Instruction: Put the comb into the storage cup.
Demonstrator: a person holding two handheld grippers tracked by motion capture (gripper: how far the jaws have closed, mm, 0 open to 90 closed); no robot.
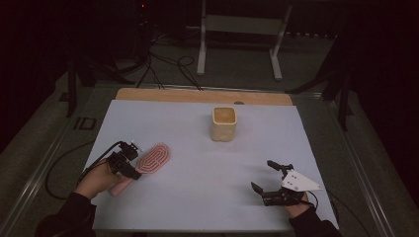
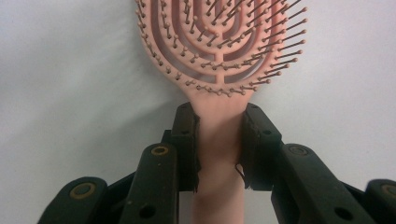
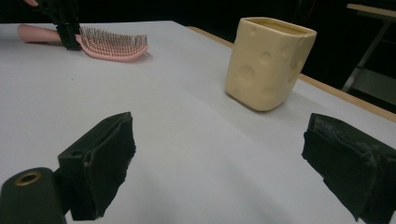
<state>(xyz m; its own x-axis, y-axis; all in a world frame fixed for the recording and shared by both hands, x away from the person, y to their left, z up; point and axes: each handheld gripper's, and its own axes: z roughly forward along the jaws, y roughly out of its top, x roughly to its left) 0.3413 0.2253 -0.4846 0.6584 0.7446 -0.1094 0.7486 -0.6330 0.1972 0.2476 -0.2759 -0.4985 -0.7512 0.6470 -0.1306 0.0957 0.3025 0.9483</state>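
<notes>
A pink hairbrush (image 1: 153, 159) lies bristles up on the white sheet at the left. My left gripper (image 1: 129, 171) is shut on its handle just below the head; in the left gripper view the jaws press both sides of the hairbrush (image 2: 219, 135) handle. A cream, dimpled cup (image 1: 224, 123) stands upright toward the back middle. My right gripper (image 1: 263, 176) rests open near the front right, nothing between its jaws. In the right gripper view the cup (image 3: 268, 63) stands ahead to the right, and the hairbrush (image 3: 109, 45) lies far left with the left gripper (image 3: 67, 35) on it.
The white sheet (image 1: 197, 207) covers a wooden table whose bare strip (image 1: 163, 95) shows at the back. Cables (image 1: 168, 69) and a white metal stand (image 1: 242, 37) are on the dark floor beyond. Open sheet lies between the two grippers.
</notes>
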